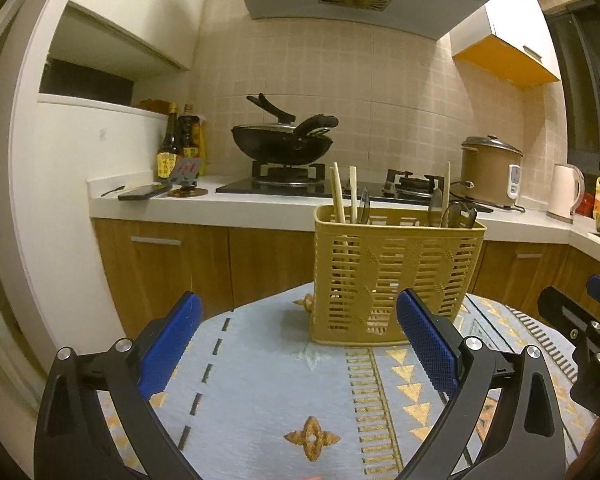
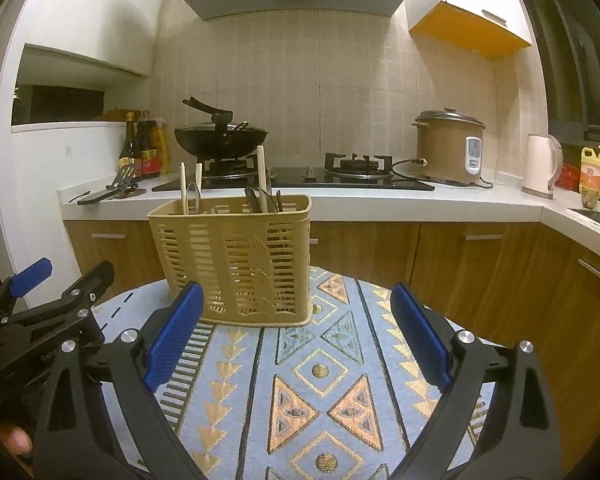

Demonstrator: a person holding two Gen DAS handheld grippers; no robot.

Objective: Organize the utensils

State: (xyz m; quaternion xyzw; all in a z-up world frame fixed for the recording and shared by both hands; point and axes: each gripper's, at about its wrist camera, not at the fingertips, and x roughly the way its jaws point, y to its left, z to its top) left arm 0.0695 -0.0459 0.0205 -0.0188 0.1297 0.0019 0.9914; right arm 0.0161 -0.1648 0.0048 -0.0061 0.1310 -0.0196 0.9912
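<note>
Yellow basket beyond spread fingers

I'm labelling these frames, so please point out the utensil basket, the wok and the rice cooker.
utensil basket (image 1: 392, 280): left wrist view, on its slatted front wall.
wok (image 2: 220, 138): right wrist view, on its black bowl.
rice cooker (image 2: 444, 148): right wrist view, on its brown body.

Black wok w/ lid on left burner; rice cooker right of stove; white kettle near corner; sauce bottles by wall; patterned tablecloth up front.
</note>
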